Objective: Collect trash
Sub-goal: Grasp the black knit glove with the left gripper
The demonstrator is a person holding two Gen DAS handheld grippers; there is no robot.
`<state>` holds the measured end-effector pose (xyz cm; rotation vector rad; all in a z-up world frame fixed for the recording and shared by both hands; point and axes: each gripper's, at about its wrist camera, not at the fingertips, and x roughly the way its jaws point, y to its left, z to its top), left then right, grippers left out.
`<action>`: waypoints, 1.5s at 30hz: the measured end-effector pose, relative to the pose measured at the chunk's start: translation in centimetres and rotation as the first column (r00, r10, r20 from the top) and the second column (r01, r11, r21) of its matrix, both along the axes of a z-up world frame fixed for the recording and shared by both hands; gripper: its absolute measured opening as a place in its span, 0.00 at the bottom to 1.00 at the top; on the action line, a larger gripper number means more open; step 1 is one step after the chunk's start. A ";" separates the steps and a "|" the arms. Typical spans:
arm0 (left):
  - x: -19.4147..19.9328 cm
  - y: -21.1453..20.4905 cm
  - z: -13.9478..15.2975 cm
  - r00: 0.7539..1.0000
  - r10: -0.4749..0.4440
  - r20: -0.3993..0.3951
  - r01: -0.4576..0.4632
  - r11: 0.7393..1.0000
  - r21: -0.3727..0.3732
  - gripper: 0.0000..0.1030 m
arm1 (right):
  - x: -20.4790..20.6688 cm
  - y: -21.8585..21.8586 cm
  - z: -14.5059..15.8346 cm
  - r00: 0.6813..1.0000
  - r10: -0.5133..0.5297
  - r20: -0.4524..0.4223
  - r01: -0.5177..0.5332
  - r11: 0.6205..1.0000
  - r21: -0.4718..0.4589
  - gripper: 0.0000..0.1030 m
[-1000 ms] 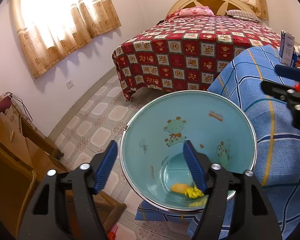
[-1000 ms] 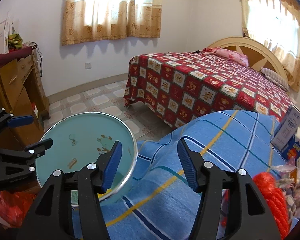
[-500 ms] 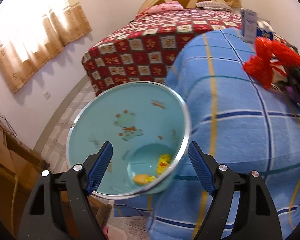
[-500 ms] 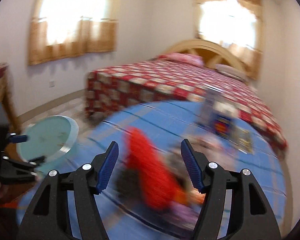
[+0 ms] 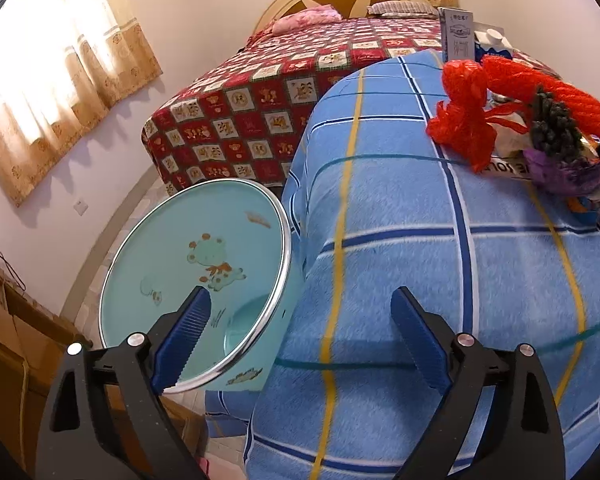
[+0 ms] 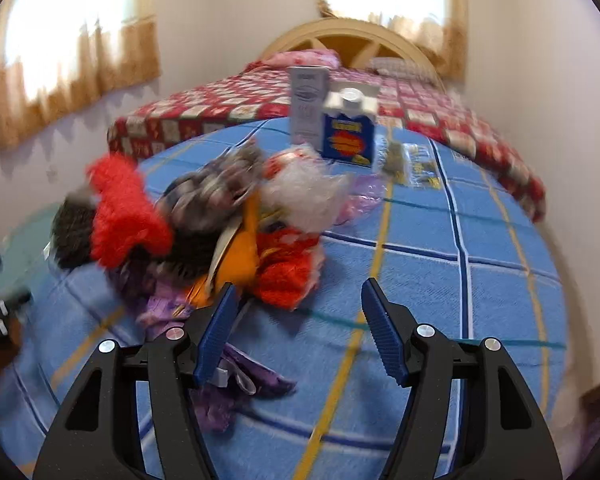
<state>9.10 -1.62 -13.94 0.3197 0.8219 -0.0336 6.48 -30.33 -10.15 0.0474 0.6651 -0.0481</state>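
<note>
Two pairs of blue-padded fingers stood apart with nothing between them. The left gripper [image 5: 300, 340] had just been widening to a broad gap; its left pad hung over the rim of the pale blue bin [image 5: 196, 280] and its right pad over the blue checked blanket [image 5: 400, 220]. The right gripper [image 6: 296, 328] had also just been opening, to a moderate gap, and gripped nothing; it pointed down at bare blanket just in front of the trash pile [image 6: 204, 224].

That pile lay on the blanket-covered table: red mesh netting [image 5: 464, 120], a dark bristly piece [image 5: 556, 128], purple wrappers [image 6: 220, 392], something orange and a whitish crumpled wad, all touching or overlapping. The right view was blurred, so finer detail could not be told. Beyond the pile a blue carton with a white cap [image 6: 350, 128] stood upright, with a taller pale box [image 6: 308, 100] just behind it and small packets [image 6: 420, 164] lying flat beside them.

The bin stood on the floor against the table's edge, cartoon animals printed inside it and a shiny metal ring round its mouth. Past the table was a bed [image 5: 280, 96] under a red patchwork cover, with a pink pillow and a curved cream headboard. Tan curtains [image 5: 60, 80] hung at bright windows on pale walls, and wooden furniture [image 5: 4, 320] stood at the left.

Both grippers were angled downward, the left one's tips straddling the line where bin and table met.
</note>
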 end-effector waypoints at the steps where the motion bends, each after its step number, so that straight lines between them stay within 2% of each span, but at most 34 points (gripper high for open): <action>1: 0.2 -0.2 0.2 1.000 0.004 -0.002 -0.004 1.000 -0.011 0.87 | 0.0 -0.2 0.1 1.000 -0.013 0.006 0.013 1.000 -0.013 0.63; 3: 0.3 -0.5 0.6 1.000 0.001 0.005 -0.001 1.000 -0.022 0.87 | -0.3 -0.6 0.6 1.000 -0.012 0.015 0.012 1.000 -0.006 0.64; 6: -0.2 -1.7 1.6 0.999 -0.026 0.031 0.027 0.999 -0.047 0.87 | -1.3 -0.7 0.9 1.000 -0.005 0.017 0.006 0.998 -0.059 0.64; 11: -0.9 -4.0 3.0 0.994 -0.089 0.069 0.094 0.992 -0.080 0.87 | -3.8 -2.8 0.1 0.999 -0.050 0.009 0.051 0.994 -0.094 0.65; 18: -1.5 -7.8 5.3 0.976 -0.177 0.130 0.195 0.971 -0.138 0.86 | -5.8 -5.3 -0.1 0.993 -0.109 0.035 0.112 0.989 -0.097 0.71; 22: -1.6 -10.3 5.9 0.960 -0.234 0.154 0.257 0.955 -0.148 0.83 | -5.9 -5.9 -0.3 0.991 -0.124 0.046 0.128 0.988 -0.090 0.73; 25: -0.6 -11.6 5.1 0.954 -0.270 0.130 0.289 0.945 -0.154 0.68 | -6.0 -5.7 -0.4 0.991 -0.120 0.053 0.125 0.987 -0.097 0.75; 26: 0.1 -12.0 4.5 0.954 -0.283 0.100 0.297 0.941 -0.164 0.53 | -6.0 -5.6 -0.4 0.992 -0.117 0.053 0.122 0.988 -0.098 0.75; 27: 0.4 -12.2 4.2 0.953 -0.291 0.082 0.301 0.938 -0.171 0.34 | -6.0 -5.4 -0.6 0.992 -0.113 0.053 0.117 0.988 -0.100 0.75; 29: 0.9 -12.5 3.8 0.945 -0.325 0.039 0.326 0.922 -0.210 0.14 | -6.1 -5.3 -0.6 0.993 -0.109 0.053 0.114 0.988 -0.101 0.75; 31: 0.9 -12.2 4.6 0.944 -0.326 0.058 0.331 0.917 -0.225 0.12 | -6.0 -5.2 -0.7 0.993 -0.108 0.054 0.113 0.989 -0.098 0.75; 36: -0.4 -11.2 7.8 0.930 -0.330 0.163 0.357 0.916 -0.183 0.11 | -5.9 -5.0 -1.0 0.993 -0.102 0.052 0.106 0.991 -0.086 0.75; 41: -1.4 -10.5 9.5 0.921 -0.328 0.208 0.368 0.910 -0.194 0.10 | -5.9 -4.4 -1.0 0.994 -0.091 0.053 0.096 0.991 -0.091 0.75; 45: -1.5 -10.1 9.8 0.926 -0.292 0.240 0.334 0.930 -0.155 0.10 | -5.9 -4.4 -1.0 0.994 -0.091 0.055 0.095 0.991 -0.089 0.75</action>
